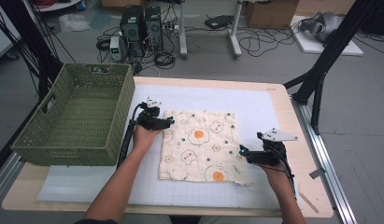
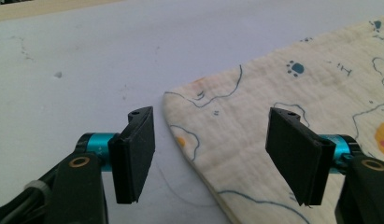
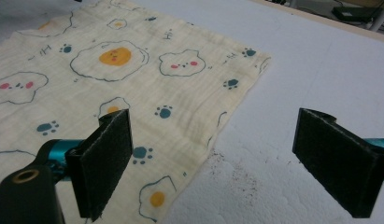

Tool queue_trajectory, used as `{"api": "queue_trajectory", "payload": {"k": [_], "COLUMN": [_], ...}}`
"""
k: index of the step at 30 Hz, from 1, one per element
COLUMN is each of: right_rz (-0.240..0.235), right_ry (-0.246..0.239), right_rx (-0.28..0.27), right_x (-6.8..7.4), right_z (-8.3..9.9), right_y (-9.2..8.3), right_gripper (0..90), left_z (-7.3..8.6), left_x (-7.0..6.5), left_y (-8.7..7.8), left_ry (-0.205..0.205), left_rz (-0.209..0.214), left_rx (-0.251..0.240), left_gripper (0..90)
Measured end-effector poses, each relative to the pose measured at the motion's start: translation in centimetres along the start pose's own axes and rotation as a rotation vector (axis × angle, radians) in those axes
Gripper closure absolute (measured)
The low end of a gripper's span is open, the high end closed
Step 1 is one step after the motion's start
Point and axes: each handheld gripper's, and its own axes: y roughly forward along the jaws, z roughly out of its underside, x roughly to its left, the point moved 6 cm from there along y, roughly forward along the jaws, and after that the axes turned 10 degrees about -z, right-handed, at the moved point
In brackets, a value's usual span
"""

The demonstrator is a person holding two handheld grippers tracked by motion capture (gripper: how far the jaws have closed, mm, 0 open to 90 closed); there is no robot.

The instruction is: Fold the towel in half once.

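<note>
A cream cloth [image 1: 199, 144] printed with fried eggs and paw marks lies flat on the white mat [image 1: 255, 100]. My left gripper [image 1: 170, 122] is at the cloth's far left corner, open. In the left gripper view the rounded corner of the cloth [image 2: 283, 93] lies between the jaws of the left gripper [image 2: 213, 154], one pad over the mat and one over the fabric, neither pressing. My right gripper [image 1: 243, 151] is at the cloth's right edge, open. In the right gripper view the edge of the cloth [image 3: 133, 70] runs between the wide-apart jaws of the right gripper [image 3: 222, 163].
A green woven basket [image 1: 54, 100] stands at the table's left, close beside the left hand. The wooden table edge [image 1: 283, 93] frames the mat. Computers, cables and a stand sit on the floor beyond the table.
</note>
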Motion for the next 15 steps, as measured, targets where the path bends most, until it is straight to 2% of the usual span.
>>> {"api": "queue_trajectory", "payload": {"k": [5,11,13,15], "right_rz": [0.007,0.017,0.018,0.021], "right_ry": [-0.001,0.004,0.009,0.013], "right_rx": [-0.002,-0.004,0.004,0.011], "right_x": [0.0,-0.2,-0.3,-0.4], "right_z": [0.0,0.0,0.0,0.0], "right_y": [0.0,-0.1,0.1,0.3], "right_gripper": [11.6,14.5,14.8,15.4], "left_z": [0.8,1.1,1.2,1.2], "left_x": [0.5,0.4,0.2,0.0], "left_y": [0.9,1.2,1.3,1.3], "left_ry": [0.015,0.051,0.078,0.097], "left_rz": [-0.026,-0.017,-0.016,-0.006], "left_rx": [0.048,0.053,0.048,0.042], "left_gripper": [37.0,46.2,49.7,56.6]}}
